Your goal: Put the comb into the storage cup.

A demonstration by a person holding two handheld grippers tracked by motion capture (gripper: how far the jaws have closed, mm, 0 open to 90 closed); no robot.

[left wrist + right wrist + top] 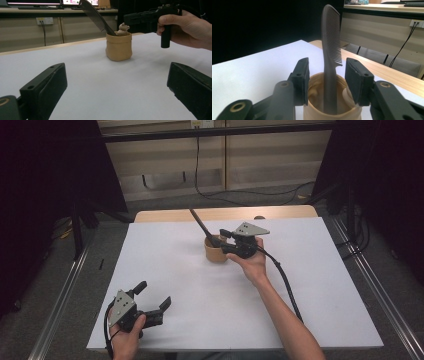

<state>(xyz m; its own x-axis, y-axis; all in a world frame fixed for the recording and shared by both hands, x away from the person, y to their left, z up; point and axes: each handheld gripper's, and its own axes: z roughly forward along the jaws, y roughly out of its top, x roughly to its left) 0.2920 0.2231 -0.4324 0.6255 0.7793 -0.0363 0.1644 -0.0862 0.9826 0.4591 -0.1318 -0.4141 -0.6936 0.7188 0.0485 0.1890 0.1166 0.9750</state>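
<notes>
Right tongs sat over a small tan round pot with a dark plastic comb between the jaws; left tongs rested released at the near left.

Pot stood mid-table on the white table, comb leaning up and away out of it, handle end down inside. In the right gripper view the comb rose between the two jaws with gaps on both sides, jaws spread, not touching it, pot just under them. A small tan figure poked above the pot rim in the left gripper view. Left tongs held low by the left hand, well apart from the pot, jaws wide and nothing in them. Right hand gripped the right tongs' handle.
</notes>
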